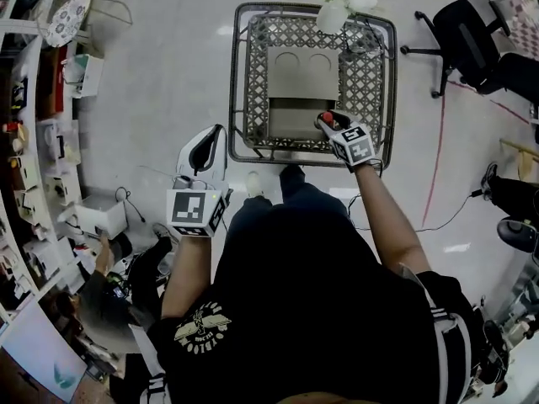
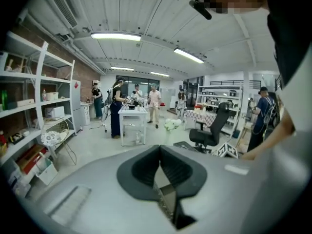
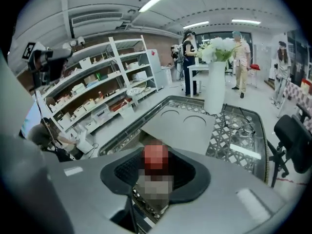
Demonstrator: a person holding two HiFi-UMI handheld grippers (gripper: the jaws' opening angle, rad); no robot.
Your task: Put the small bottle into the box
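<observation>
A small bottle with a red cap (image 1: 326, 119) is held upright between the fingers of my right gripper (image 1: 329, 126), which is shut on it. It hangs over the front right corner of the open cardboard box (image 1: 290, 124) on the lattice-topped table (image 1: 370, 74). In the right gripper view the bottle (image 3: 156, 156) fills the gap between the pads, with the box flap (image 3: 183, 126), marked by two circles, just beyond. My left gripper (image 1: 205, 146) is off the table's left front corner, shut and holding nothing. The left gripper view shows its pads (image 2: 141, 172) together, pointing across the room.
A white vase of flowers (image 1: 337, 11) stands on the table's far edge behind the box. Shelves (image 1: 34, 141) line the left side, with a white box (image 1: 101, 217) on the floor. A black office chair (image 1: 463, 32) stands at the right. Several people stand far off.
</observation>
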